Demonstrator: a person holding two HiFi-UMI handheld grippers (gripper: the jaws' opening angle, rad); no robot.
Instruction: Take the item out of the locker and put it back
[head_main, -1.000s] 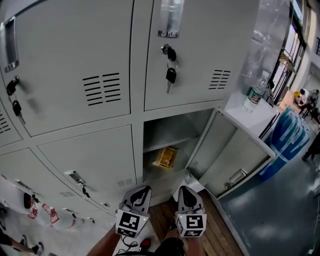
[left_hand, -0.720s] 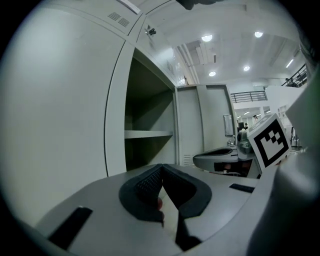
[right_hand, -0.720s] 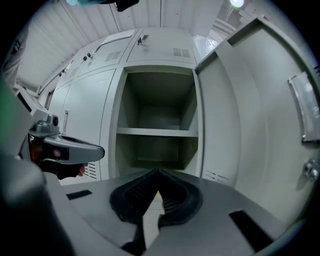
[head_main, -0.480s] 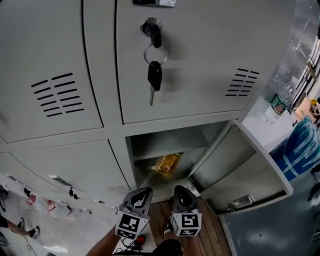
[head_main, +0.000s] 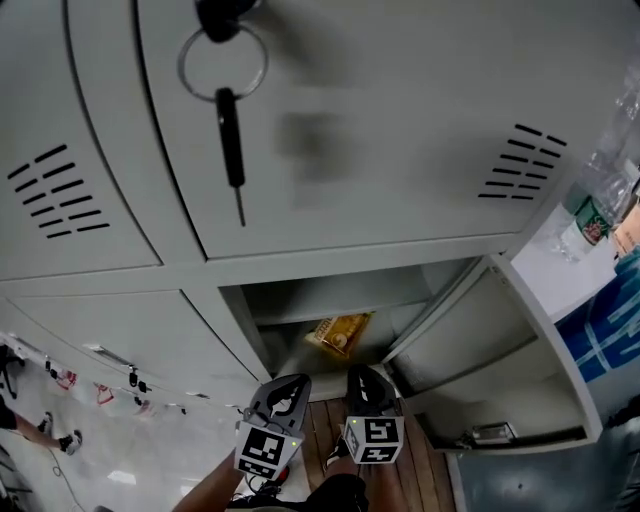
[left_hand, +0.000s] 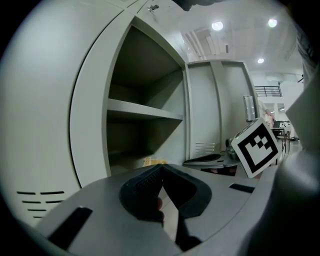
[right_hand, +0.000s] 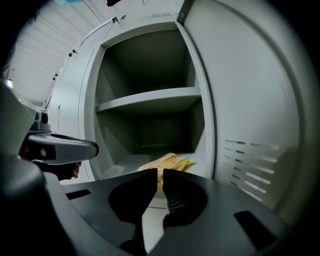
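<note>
1. the locker (head_main: 300, 297) in the bottom row stands open in front of me, and its door (head_main: 470, 340) is swung out to the right.
2. a shelf (right_hand: 150, 102) crosses the locker about halfway up.
3. the packet (right_hand: 167, 161), yellow and flat, lies on the locker's bottom under the shelf. it sits a little nearer the right wall than the left and back from the front edge.
4. my left tongs (head_main: 290, 390) are closed, the tips meeting with nothing between them. they hang outside the locker, low before the left side of its front edge.
5. my right tongs (head_main: 360, 383) are closed down to a hairline gap and carry nothing. they point into the opening, with the packet beyond their tips and well apart from them.
6. the two tongs sit side by side, near each other but not touching, over a strip of wood floor (head_main: 425, 470).
7. on the closed door above, a key (head_main: 232, 140) hangs on a ring from the lock.
8. past the open door on the right, a bottle (head_main: 585, 215) with a green label stands on a white counter (head_main: 545, 265).
9. in the left tongs view the packet shows only as a small yellow patch low in the locker, just above the tips.
</note>
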